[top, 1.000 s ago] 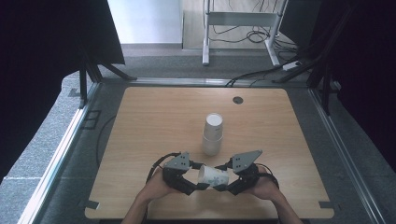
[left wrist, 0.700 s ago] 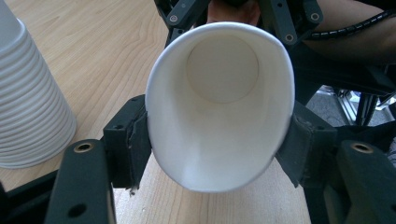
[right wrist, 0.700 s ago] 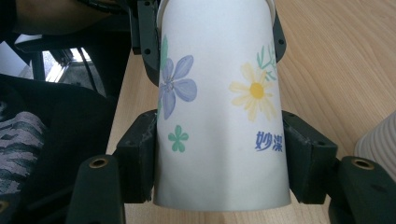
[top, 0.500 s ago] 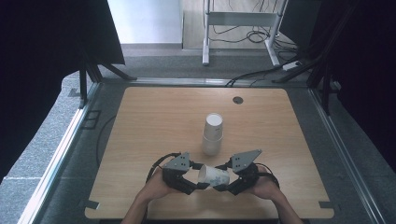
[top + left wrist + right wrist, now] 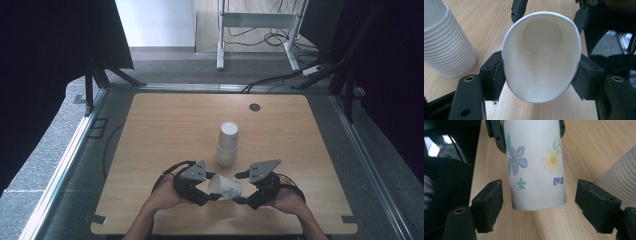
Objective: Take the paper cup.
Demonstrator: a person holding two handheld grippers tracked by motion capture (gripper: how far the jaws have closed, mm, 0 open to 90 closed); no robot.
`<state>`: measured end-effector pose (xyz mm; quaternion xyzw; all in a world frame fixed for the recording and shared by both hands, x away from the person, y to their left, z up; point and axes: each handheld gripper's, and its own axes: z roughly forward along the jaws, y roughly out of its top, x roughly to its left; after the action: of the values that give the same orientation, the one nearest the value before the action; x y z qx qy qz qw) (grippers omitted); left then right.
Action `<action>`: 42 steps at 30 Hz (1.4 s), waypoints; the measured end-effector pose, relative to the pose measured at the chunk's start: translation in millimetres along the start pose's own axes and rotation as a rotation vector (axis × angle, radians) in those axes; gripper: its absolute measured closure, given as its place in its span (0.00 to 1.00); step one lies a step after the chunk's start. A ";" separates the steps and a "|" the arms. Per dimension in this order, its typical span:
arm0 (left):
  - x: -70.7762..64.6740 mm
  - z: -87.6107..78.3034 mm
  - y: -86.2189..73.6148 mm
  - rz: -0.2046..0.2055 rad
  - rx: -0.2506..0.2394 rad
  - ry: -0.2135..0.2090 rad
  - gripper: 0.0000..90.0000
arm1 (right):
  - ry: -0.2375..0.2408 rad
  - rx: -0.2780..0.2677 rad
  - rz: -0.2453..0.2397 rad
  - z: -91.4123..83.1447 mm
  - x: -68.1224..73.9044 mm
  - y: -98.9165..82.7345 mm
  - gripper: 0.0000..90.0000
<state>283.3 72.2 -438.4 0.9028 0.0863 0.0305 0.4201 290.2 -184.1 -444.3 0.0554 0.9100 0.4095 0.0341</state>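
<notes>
our left gripper (image 5: 207, 187) pinches the cup (image 5: 226, 187) at its rim, squeezing the mouth oval, and holds it on its side above the table (image 5: 150, 130) near the stack (image 5: 228, 144). our right gripper (image 5: 240, 187) has just been opening; its pads (image 5: 487, 203) stand clear either side of the cup's base.

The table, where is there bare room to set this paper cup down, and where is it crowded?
The table lies bare left of the stack of cups, right of it, and behind it toward the round grommet. The near middle is crowded: the left claw pinches the paper cup, the right claw stands open around its base, and the stack stands just behind.
</notes>
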 end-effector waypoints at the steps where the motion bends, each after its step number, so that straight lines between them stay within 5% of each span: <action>1: -0.7 0.5 3.0 0.005 0.017 0.005 0.37 | -0.003 0.017 -0.003 1.5 1.0 0.9 0.24; 12: -7.1 3.0 36.4 0.122 0.211 0.019 0.37 | -0.017 0.150 -0.029 18.1 8.6 7.2 0.25; 23: -15.1 18.7 59.0 0.227 0.367 0.023 0.36 | -0.009 0.203 -0.046 29.3 11.9 9.9 0.30; 36: -18.7 26.3 68.4 0.257 0.423 0.011 0.36 | -0.002 0.224 -0.048 31.3 12.0 8.1 0.40; 42: -17.5 24.4 67.5 0.248 0.397 0.004 0.35 | 0.008 0.210 -0.029 29.9 12.0 7.8 0.41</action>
<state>278.0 8.0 -402.2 0.9714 -0.0203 0.0662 0.2273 282.1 -155.3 -458.4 0.0437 0.9487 0.3116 0.0306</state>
